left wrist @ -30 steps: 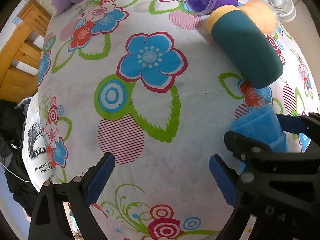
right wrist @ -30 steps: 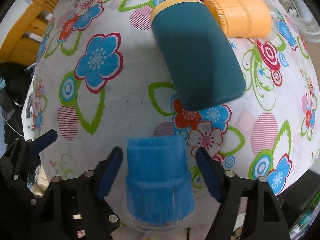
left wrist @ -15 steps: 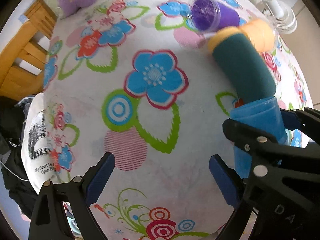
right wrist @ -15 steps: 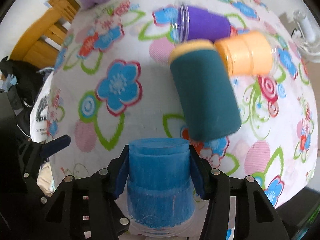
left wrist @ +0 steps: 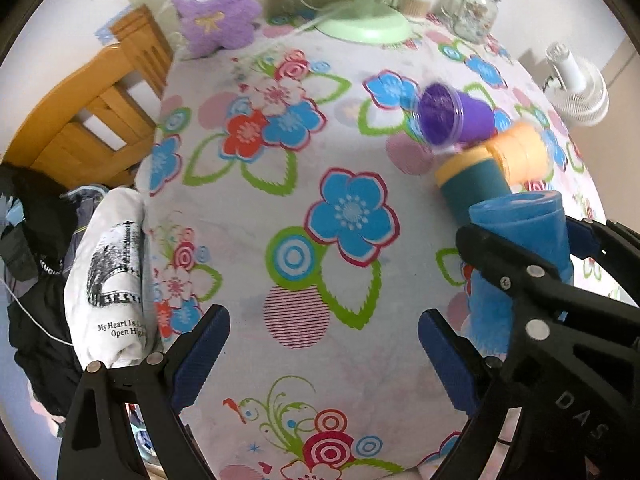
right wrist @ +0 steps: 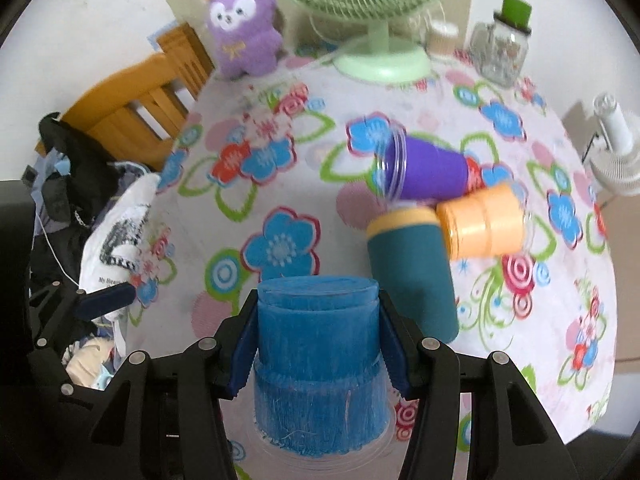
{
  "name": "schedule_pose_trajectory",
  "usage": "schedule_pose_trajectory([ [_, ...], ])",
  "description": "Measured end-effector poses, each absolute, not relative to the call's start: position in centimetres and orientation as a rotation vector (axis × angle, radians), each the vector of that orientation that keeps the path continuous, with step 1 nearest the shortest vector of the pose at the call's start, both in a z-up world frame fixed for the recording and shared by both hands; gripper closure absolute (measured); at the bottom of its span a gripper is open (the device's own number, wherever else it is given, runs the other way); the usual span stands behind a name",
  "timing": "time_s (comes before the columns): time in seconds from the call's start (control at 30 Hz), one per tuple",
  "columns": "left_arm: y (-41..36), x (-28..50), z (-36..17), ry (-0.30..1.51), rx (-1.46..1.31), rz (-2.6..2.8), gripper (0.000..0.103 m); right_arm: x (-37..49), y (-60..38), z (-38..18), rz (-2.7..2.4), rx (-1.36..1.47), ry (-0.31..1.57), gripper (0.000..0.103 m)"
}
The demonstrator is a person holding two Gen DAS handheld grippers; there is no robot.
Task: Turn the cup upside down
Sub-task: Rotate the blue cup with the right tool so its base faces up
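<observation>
Right tool [right wrist: 318, 344] clamped across the blue cup [right wrist: 318, 364], pads on its upper body, cup lifted above the table [right wrist: 520, 320]. Left tool [left wrist: 324, 356] spread, empty. Cup judged light, fuzzy-skinned, slightly yielding; mid-wall hold suits turning it.

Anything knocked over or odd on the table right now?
Yes: three cups lie on their sides in a touching cluster, the purple cup, orange cup and teal cup. Nothing looks spilled. The right gripper holds the blue cup base-up; the left gripper is open.
</observation>
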State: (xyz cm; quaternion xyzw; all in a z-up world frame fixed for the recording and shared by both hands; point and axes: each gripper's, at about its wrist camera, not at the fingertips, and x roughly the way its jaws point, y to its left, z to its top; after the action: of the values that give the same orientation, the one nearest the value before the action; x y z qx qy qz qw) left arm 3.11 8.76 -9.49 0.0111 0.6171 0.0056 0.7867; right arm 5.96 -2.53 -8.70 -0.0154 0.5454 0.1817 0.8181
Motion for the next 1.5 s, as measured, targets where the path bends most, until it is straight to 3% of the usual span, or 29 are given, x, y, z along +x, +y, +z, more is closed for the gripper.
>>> schedule_pose_trajectory([
  [0.3,9.1,3.0,-9.3,1.300,0.048,0.003,0.007,5.5,-2.3,-7.9,0.435,-0.039,1.007,0.046],
  [1.0,7.7,2.7,-16.5,1.309,0.212,-0.103,0.006,5.2,-1.7,-15.2,0.492,-0.045,0.857,0.046],
  [1.5,9.2,2.5,-17.6,1.291,0.175,-0.025,0.006,4.9,-0.5,-15.9,0.545,-0.072,0.697,0.046],
])
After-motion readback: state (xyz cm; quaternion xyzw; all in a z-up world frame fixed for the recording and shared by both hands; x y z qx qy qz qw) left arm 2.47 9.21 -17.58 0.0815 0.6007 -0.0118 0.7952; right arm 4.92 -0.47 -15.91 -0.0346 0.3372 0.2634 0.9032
